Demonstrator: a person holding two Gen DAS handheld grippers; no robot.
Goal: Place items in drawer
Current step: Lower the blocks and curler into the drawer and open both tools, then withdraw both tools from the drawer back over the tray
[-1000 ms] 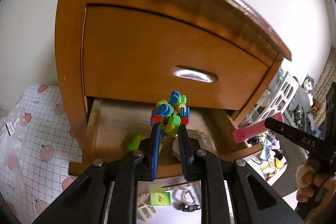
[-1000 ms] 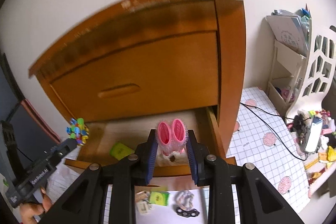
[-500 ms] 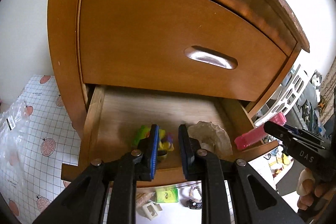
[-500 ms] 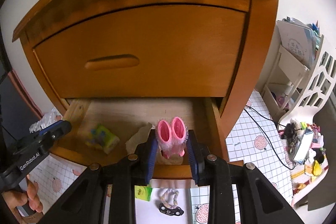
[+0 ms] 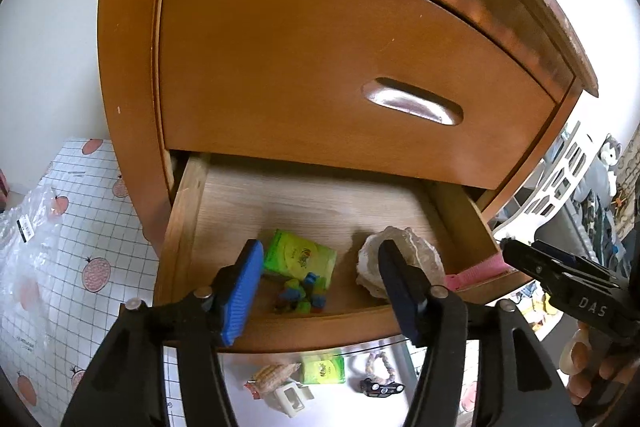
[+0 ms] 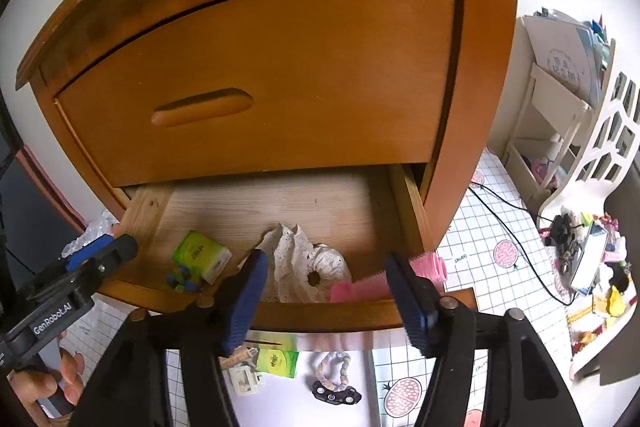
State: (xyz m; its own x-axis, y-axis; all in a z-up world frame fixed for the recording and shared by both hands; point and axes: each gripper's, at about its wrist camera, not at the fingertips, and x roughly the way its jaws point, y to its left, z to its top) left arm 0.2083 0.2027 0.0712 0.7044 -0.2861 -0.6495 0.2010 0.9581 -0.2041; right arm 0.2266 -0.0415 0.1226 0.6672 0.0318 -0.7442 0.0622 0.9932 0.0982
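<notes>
Lower drawer (image 5: pixel 188 211) of the orange-brown wooden nightstand (image 5: pixel 132 67) pulled out, pale wood-grain floor, glossy curved upper drawer front above with an oval recessed handle (image 5: pixel 412 101).

Left gripper (image 5: pixel 318 277), bottom centre of left wrist view: jaws opening, ribbed blue pads well apart, gripping nothing. Multicoloured block toy (image 5: pixel 303 295) lies free on the drawer floor between and beyond the fingers, near the front edge; small knobbly cluster of blue, green, red pieces, no clear long axis, slightly blurred. Just behind it, touching or nearly so, a green tissue pack (image 5: pixel 300 258), soft rectangular, long axis running left-right, tilted a bit.

Right gripper (image 6: pixel 324 283), bottom centre of right wrist view: jaws opening, nothing pressed by the pads. Pink fuzzy roller (image 6: pixel 390 277) lies in the drawer's right front corner, long axis about left-right in frame, one end at the right wall; bristly cylinder, partly behind the right finger. Whether it touches that finger, cannot tell. White shell (image 6: pixel 304 267), ridged, rough, with a hole in it, sits mid-drawer between pack and roller.

Below the drawer on the white grid-print mat (image 6: pixel 480 239): second green pack (image 6: pixel 277 363), pastel beaded bracelet (image 6: pixel 332 367), small black toy car (image 6: pixel 336 393).
</notes>
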